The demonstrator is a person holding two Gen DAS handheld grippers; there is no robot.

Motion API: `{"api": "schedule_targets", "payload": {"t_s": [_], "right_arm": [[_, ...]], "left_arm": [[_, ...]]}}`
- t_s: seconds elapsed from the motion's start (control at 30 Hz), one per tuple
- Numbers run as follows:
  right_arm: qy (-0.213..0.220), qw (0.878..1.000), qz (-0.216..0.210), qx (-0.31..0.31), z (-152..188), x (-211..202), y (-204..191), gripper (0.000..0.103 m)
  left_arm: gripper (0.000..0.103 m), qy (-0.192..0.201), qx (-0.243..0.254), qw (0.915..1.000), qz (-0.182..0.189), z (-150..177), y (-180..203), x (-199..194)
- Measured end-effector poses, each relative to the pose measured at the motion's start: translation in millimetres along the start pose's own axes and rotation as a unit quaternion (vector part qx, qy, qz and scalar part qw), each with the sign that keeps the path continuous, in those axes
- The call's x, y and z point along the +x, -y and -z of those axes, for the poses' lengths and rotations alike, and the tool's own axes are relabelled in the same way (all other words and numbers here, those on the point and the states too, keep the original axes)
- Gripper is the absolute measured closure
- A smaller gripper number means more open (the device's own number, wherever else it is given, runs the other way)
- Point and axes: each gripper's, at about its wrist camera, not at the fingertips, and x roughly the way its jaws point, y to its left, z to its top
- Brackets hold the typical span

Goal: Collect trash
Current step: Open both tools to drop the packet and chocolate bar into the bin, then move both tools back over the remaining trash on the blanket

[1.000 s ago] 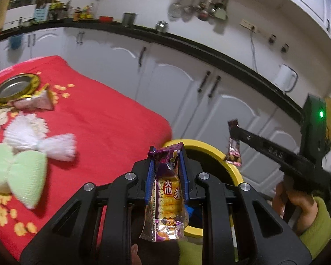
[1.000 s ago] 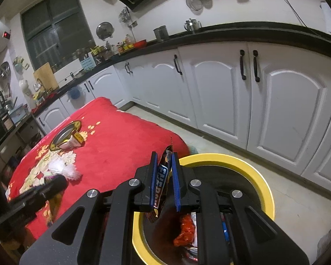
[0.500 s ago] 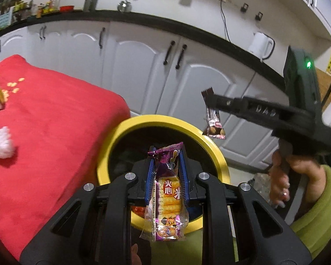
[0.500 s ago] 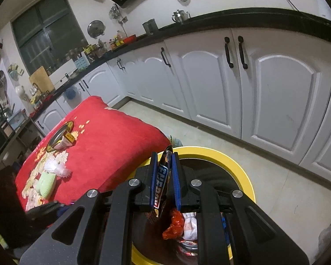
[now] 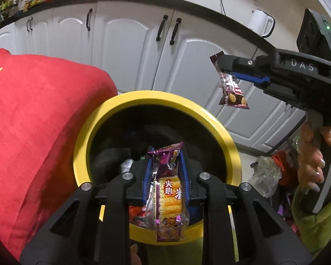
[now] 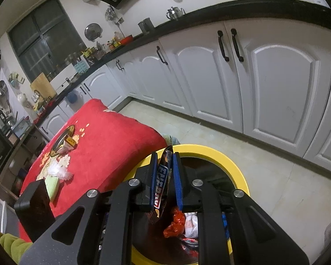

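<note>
My left gripper (image 5: 165,154) is shut on a purple snack wrapper (image 5: 170,190) and holds it over the yellow-rimmed trash bin (image 5: 227,137). My right gripper (image 6: 164,161) is shut on a dark candy bar wrapper (image 6: 162,181) above the same bin (image 6: 234,167). In the left wrist view the right gripper (image 5: 220,63) hangs that candy wrapper (image 5: 231,88) above the bin's far right rim. Red and white trash lies inside the bin (image 6: 183,220).
A table with a red cloth (image 6: 103,137) stands left of the bin, with a metal dish (image 6: 63,138), a white frilly item (image 6: 59,170) and a green item (image 6: 51,184) on it. White kitchen cabinets (image 6: 264,77) line the far side. A crumpled plastic bag (image 5: 264,176) lies at right.
Both grippers have swung from the table towards the bin and closer over its opening, each still holding its wrapper. The bin looms larger in both views.
</note>
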Motion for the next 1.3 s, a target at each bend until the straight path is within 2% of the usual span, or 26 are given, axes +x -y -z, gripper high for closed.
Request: {"api": "schedule_targets", "payload": {"t_s": [0.07, 0.13, 0.2, 0.33, 0.4, 0.43, 0.5, 0.57, 0.63, 0.7, 0.83, 1.03, 1.3], "right_arm": [[-0.006, 1.000, -0.003, 0.004, 0.3, 3.1, 2.3, 0.088], [-0.010, 1.000, -0.004, 0.007, 0.6, 5.5, 4.1, 0.086], [-0.013, 1.000, -0.005, 0.012, 1.4, 6.9, 5.8, 0.076], [-0.012, 1.000, -0.006, 0.017, 1.9, 7.4, 7.4, 0.064], [-0.011, 1.000, -0.004, 0.019, 2.5, 6.9, 7.8, 0.060], [-0.011, 1.000, -0.002, 0.019, 2.9, 6.6, 7.8, 0.058], [-0.009, 1.000, 0.000, 0.019, 2.9, 5.0, 6.8, 0.058], [-0.006, 1.000, 0.003, 0.016, 2.7, 3.7, 4.4, 0.053], [-0.001, 1.000, 0.009, 0.009, 3.0, 1.3, 0.0, 0.043], [0.003, 1.000, 0.012, 0.001, 2.4, 0.1, -4.6, 0.043], [0.011, 1.000, 0.015, -0.014, 1.7, -2.4, -16.7, 0.035], [0.027, 0.999, 0.007, -0.045, 1.1, -8.0, -44.8, 0.030], [0.035, 0.996, -0.011, -0.077, 2.9, -9.0, -79.2, 0.029]], "left_arm": [[0.085, -0.006, -0.001, 1.0000, 0.002, 1.3, -1.0, 1.8], [0.079, -0.008, -0.002, 1.0000, 0.004, 1.8, -1.2, 2.9], [0.068, -0.010, -0.002, 0.9999, 0.005, 2.0, -1.2, 4.2], [0.060, -0.012, -0.004, 0.9999, 0.007, 3.3, -2.0, 2.1], [0.049, -0.010, -0.006, 0.9999, 0.003, 3.3, -3.1, -0.1], [0.048, -0.008, -0.008, 0.9999, -0.002, 3.2, -4.4, -2.5], [0.037, -0.001, -0.013, 0.9998, -0.015, 2.4, -7.1, -8.4], [0.032, 0.009, -0.023, 0.9993, -0.028, 1.0, -11.9, -17.1], [0.021, 0.019, -0.029, 0.9984, -0.045, -1.2, -16.6, -26.2], [0.012, 0.031, -0.033, 0.9969, -0.064, -3.2, -20.9, -35.4], [0.011, 0.058, -0.055, 0.9920, -0.097, -7.1, -32.6, -59.2], [0.011, 0.099, -0.077, 0.9825, -0.138, -13.7, -48.2, -93.3], [0.011, 0.139, -0.116, 0.9681, -0.173, -10.4, -76.3, -134.7]]}}
